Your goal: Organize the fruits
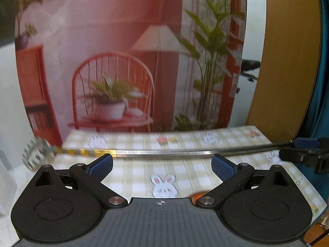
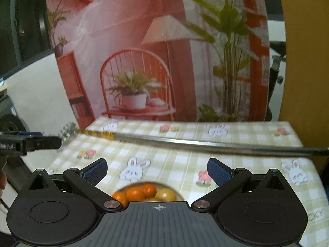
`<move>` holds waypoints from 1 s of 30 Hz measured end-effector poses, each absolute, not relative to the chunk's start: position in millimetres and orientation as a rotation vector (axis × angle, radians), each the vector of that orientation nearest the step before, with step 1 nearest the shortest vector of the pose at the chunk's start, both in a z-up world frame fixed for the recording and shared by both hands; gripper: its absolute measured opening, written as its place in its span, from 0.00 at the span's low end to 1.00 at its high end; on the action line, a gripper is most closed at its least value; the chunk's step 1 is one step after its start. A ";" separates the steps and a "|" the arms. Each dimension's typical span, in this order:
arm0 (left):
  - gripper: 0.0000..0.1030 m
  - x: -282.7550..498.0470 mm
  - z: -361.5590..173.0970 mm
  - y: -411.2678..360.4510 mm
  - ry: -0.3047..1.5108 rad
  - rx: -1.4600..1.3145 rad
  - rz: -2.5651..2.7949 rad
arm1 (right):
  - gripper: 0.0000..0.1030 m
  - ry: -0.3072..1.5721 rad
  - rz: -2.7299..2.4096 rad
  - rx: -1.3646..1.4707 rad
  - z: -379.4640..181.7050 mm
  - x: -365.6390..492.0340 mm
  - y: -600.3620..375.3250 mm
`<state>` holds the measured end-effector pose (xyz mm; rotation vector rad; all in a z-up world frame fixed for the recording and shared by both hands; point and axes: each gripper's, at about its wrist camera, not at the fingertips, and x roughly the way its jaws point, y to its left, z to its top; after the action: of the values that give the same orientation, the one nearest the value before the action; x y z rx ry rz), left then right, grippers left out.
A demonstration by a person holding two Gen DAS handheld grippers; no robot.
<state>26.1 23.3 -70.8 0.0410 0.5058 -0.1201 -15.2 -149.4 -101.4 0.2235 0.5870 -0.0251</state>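
Backdrop: a printed scene of a red chair, a lamp and potted plants (image 2: pixel 133 90) is hung behind the desk (image 2: pixel 181 162), which is covered with a green-checked cloth bearing rabbit and flower motifs.

Fruit: several orange fruits (image 2: pixel 134 193) and one yellowish fruit (image 2: pixel 165 194) are seen heaped in a pale bowl (image 2: pixel 178 193) at the near desk edge, just below the right gripper (image 2: pixel 157 171); in the left wrist view only an orange sliver (image 1: pixel 196 197) is visible.

Rod: a long metal rod (image 2: pixel 185 141) with a yellow-banded section and a blurred patterned end is seen lying across the desk's far half; its purpose cannot be told.

Right gripper: the fingers are spread wide and nothing is held.

Left gripper (image 1: pixel 162 165): the fingers are likewise wide apart and empty.

Handling (judged): the fruits are expected to be light, round and apt to roll, with smooth skin that may slip and flesh that may bruise.

Grasp (judged): each fruit is best taken across its widest part, singly, with gentle closure.
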 end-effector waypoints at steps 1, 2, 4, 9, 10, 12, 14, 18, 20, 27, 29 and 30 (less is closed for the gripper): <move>1.00 24.7 -63.1 22.7 0.488 0.047 -0.116 | 1.00 0.573 -0.033 0.225 -94.1 -15.1 -152.2; 1.00 23.1 -55.4 22.3 0.470 0.049 -0.112 | 1.00 0.558 -0.043 0.223 -85.9 -14.4 -155.1; 1.00 19.5 -40.9 20.7 0.437 0.052 -0.107 | 1.00 0.528 -0.072 0.211 -68.9 -14.1 -158.5; 1.00 7.7 -10.1 15.4 0.369 0.058 -0.102 | 1.00 0.440 -0.119 0.183 -29.5 -17.2 -163.5; 1.00 5.2 -4.8 14.5 0.357 0.057 -0.102 | 1.00 0.427 -0.123 0.180 -23.2 -17.9 -164.6; 1.00 1.3 2.9 13.2 0.340 0.054 -0.101 | 1.00 0.403 -0.134 0.170 -11.0 -19.2 -165.3; 1.00 -1.5 8.5 11.5 0.327 0.051 -0.099 | 1.00 0.383 -0.141 0.160 -1.1 -21.5 -164.9; 1.00 -5.4 14.1 9.1 0.319 0.053 -0.100 | 1.00 0.355 -0.145 0.157 11.5 -25.7 -165.2; 1.00 -7.1 14.8 8.7 0.317 0.051 -0.100 | 1.00 0.349 -0.147 0.157 14.7 -27.8 -164.6; 1.00 -9.7 13.9 11.6 0.314 0.040 -0.099 | 1.00 0.350 -0.156 0.167 18.0 -29.3 -163.0; 1.00 -9.9 13.8 11.6 0.315 0.041 -0.098 | 1.00 0.350 -0.157 0.170 17.8 -29.5 -162.9; 1.00 -10.2 13.7 11.7 0.315 0.042 -0.099 | 1.00 0.350 -0.157 0.170 17.8 -29.7 -163.0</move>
<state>-10.2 11.7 13.7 0.0415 0.3154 -0.0986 -29.7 -163.0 17.8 0.1701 0.3504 -0.1567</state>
